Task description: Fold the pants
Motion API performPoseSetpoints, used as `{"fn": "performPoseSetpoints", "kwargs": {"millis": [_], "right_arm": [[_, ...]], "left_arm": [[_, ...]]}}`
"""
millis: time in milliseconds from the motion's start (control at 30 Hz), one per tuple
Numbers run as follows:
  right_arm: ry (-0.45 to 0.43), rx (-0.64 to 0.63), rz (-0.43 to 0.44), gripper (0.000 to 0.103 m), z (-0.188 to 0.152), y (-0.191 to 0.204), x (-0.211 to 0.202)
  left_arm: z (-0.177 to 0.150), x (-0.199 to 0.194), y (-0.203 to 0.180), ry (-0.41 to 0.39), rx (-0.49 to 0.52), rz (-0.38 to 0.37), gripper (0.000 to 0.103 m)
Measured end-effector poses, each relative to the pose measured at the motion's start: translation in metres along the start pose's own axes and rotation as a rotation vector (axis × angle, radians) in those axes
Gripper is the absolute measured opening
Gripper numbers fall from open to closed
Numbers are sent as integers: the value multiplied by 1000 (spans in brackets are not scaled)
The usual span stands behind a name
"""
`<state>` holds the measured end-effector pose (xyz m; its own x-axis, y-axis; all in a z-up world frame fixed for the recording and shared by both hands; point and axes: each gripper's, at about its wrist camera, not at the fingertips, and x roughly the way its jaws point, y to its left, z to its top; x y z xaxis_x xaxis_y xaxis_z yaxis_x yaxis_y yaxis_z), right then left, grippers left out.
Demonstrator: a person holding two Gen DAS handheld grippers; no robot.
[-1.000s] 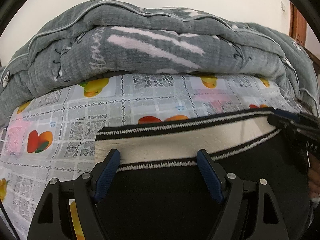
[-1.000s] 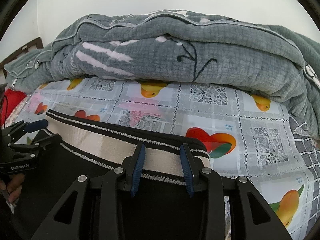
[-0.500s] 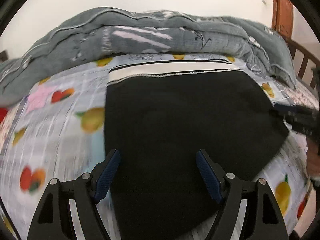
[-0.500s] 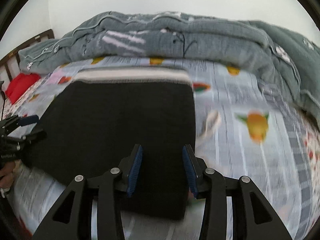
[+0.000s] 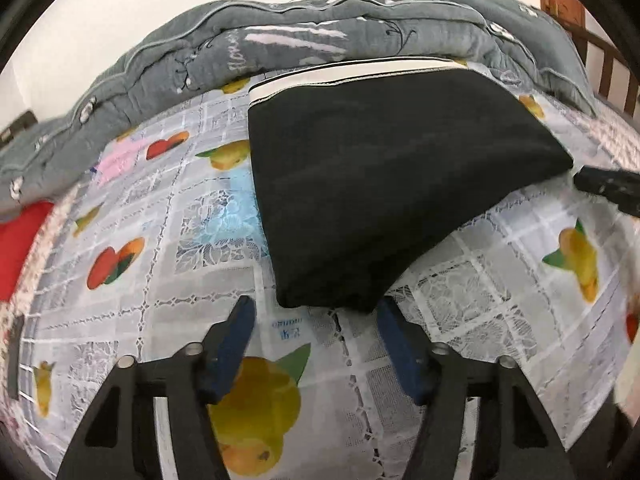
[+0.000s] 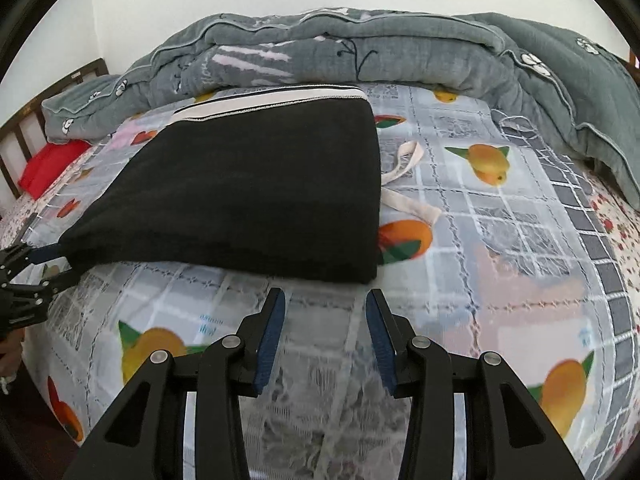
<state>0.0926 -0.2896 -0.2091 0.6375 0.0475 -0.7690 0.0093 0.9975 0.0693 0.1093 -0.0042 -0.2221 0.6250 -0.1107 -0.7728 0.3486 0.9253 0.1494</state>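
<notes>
The black pants (image 5: 384,184) lie folded in a flat stack on the bed, with the white waistband (image 5: 352,76) at the far edge. They also show in the right wrist view (image 6: 256,192), waistband (image 6: 280,102) far, a cream drawstring (image 6: 404,184) trailing out to the right. My left gripper (image 5: 314,316) is open and empty, just short of the stack's near corner. My right gripper (image 6: 325,312) is open and empty, just short of the stack's near right corner. Each gripper shows at the edge of the other view: the right one (image 5: 612,188), the left one (image 6: 28,276).
A rumpled grey quilt (image 6: 360,52) lies along the far side of the bed. The fruit-print sheet (image 6: 500,240) covers the mattress. A red cloth (image 6: 48,164) lies at the far left by the wooden bed rail (image 6: 24,132).
Both grippers have pulled back from the waistband toward me, across the pants, and now sit off the near edge. The left stayed wide open; the right opened a little wider.
</notes>
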Motion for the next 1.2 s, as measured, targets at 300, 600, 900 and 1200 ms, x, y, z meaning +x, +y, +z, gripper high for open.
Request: {"fn": "performPoseSetpoints", "kwargs": {"millis": [300, 600, 900, 1200], "right_arm": [[1, 8, 10, 42, -13, -2, -13], [-8, -13, -4, 42, -10, -1, -12], [-69, -1, -8, 42, 27, -7, -10], [-46, 26, 12, 42, 53, -2, 22]], "left_arm": [[15, -9, -10, -84, 53, 72, 18], [-12, 0, 19, -105, -193, -32, 22], [-14, -30, 48, -167, -307, -30, 37], [38, -25, 37, -226, -305, -68, 44]]}}
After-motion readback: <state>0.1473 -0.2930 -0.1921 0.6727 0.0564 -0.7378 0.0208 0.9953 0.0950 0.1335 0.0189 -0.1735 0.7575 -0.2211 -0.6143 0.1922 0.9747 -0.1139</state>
